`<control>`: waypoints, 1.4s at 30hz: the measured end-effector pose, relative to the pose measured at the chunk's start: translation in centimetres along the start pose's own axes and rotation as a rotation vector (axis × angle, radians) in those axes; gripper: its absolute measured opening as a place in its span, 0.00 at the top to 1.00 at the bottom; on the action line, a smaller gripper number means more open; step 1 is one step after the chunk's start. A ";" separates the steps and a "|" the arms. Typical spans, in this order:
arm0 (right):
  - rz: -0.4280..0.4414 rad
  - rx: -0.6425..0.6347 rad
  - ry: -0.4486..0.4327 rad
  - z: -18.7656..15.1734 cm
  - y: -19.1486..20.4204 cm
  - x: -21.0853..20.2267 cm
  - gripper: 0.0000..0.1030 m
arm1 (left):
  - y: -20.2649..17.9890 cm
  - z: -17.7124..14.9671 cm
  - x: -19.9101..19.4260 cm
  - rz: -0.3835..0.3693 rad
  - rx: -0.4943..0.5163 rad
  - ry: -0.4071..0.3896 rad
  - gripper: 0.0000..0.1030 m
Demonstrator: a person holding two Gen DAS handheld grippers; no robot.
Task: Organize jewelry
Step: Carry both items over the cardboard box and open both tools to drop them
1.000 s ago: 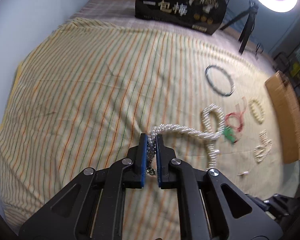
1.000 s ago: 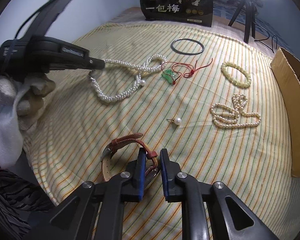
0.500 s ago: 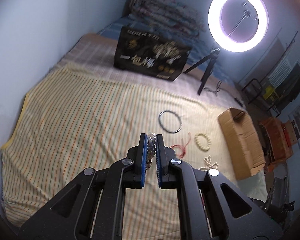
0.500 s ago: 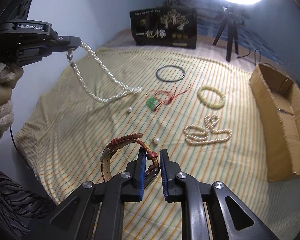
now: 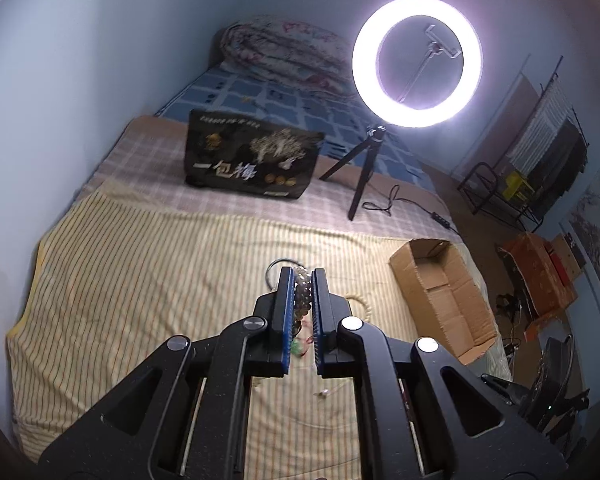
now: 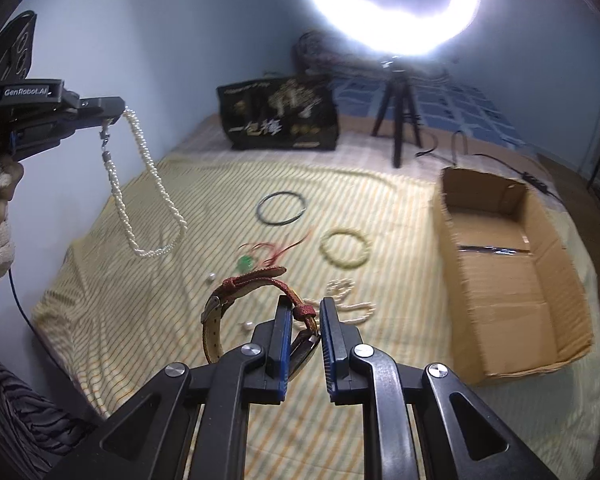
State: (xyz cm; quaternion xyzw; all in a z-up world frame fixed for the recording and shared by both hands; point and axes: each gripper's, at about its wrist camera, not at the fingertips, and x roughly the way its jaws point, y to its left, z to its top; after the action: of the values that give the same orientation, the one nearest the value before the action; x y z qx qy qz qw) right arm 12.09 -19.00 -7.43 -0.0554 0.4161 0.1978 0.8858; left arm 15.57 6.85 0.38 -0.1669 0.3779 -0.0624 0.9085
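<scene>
You are mid-carry: your left gripper (image 5: 302, 296) is clamped on the pearl necklace (image 6: 148, 184), your right gripper (image 6: 305, 320) on the watch (image 6: 256, 304); next, bring both over the cardboard box (image 6: 508, 280) to their right and release.

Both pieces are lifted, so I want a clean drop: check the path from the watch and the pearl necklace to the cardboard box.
Nothing visible blocks it. The watch in the right hand-held gripper and the pearl necklace hanging from the left hand-held gripper are off the bedspread; the cardboard box stands open-topped to the right.
</scene>
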 end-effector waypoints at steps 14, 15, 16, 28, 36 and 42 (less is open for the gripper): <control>-0.112 0.099 -0.048 0.0 -8.6 -3.9 0.88 | -8.9 2.8 2.5 -0.096 0.086 -0.010 0.94; -0.119 0.104 -0.049 0.0 -9.2 -4.1 0.88 | -9.5 3.0 2.7 -0.103 0.091 -0.009 0.94; -0.124 0.110 -0.050 -0.1 -9.7 -4.2 0.88 | -10.4 3.2 3.1 -0.114 0.096 -0.007 0.94; -0.186 0.149 -0.038 0.2 -14.9 -4.9 0.88 | -19.7 5.0 7.4 -0.210 0.157 0.008 0.94; -0.212 0.188 -0.010 0.0 -18.2 -4.2 0.88 | -24.6 4.4 12.4 -0.228 0.193 0.063 0.94; -0.233 0.197 0.017 -0.5 -19.9 -3.2 0.88 | -26.6 3.4 16.2 -0.204 0.219 0.105 0.94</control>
State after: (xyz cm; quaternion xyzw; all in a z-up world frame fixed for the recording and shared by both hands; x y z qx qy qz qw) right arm 17.81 -38.30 -6.65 -0.0180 0.4317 0.0514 0.9004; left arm 29.75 -21.05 1.16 -0.1007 0.3968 -0.2039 0.8893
